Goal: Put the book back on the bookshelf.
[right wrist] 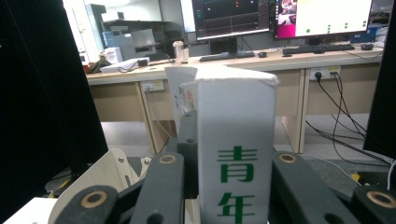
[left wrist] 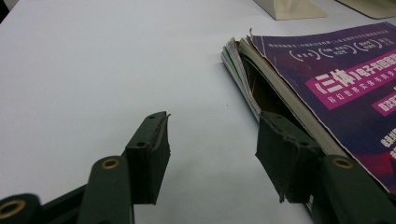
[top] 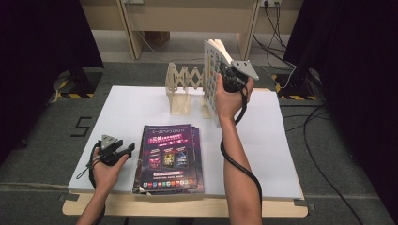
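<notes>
A stack of purple-covered magazines [top: 171,157] lies flat on the white tabletop [top: 126,105], near its front edge. My left gripper [top: 123,151] rests low just left of the stack, open with nothing between its jaws; in the left gripper view the gripper [left wrist: 212,154] has one jaw beside the edge of the stack [left wrist: 327,79]. My right gripper [top: 227,75] is raised at the back of the table and is shut on a white book [top: 212,79] held upright next to a wooden accordion rack [top: 180,89]. The book's spine [right wrist: 233,140] bears green characters between the jaws of the right gripper [right wrist: 229,186].
Beyond the table stands a wooden desk [top: 187,18] with cables [top: 277,33] hanging by it, and black curtains [top: 42,47] hang on both sides. A taped "5" [top: 82,126] marks the floor at the left. Monitors [right wrist: 280,16] sit on a far desk.
</notes>
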### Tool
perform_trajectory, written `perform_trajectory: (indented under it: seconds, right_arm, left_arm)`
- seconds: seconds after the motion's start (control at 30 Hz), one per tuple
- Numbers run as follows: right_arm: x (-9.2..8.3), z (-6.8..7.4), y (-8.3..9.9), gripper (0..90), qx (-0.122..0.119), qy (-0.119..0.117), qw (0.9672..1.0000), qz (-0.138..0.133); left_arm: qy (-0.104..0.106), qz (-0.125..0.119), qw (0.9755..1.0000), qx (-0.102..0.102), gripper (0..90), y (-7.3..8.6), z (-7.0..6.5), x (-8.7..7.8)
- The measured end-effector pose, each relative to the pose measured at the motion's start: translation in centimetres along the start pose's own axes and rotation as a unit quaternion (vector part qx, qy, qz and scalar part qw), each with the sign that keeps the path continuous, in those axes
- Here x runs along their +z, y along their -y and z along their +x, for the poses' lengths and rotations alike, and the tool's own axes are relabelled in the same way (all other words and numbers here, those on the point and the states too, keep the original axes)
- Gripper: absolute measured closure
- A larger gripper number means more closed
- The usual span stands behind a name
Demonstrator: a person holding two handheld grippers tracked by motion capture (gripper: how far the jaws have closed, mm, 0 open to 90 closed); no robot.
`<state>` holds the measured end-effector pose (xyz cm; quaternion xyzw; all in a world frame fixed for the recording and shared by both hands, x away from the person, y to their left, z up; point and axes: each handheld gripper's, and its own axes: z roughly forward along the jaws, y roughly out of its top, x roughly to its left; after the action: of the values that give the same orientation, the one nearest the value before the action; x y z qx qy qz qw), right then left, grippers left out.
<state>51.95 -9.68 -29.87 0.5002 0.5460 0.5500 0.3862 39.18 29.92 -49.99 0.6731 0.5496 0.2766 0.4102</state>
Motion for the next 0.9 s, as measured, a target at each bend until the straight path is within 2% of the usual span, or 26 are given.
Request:
perform_trajectory:
  seconds: [0.9]
  right_arm:
    - [1.9, 0.3, -0.1, 74.6, 0.005, 0.002, 1.0000, 0.006]
  left_arm:
    - [0.001, -0.001, 1.0000, 0.001, 43.4, 0.0, 0.0, 0.0]
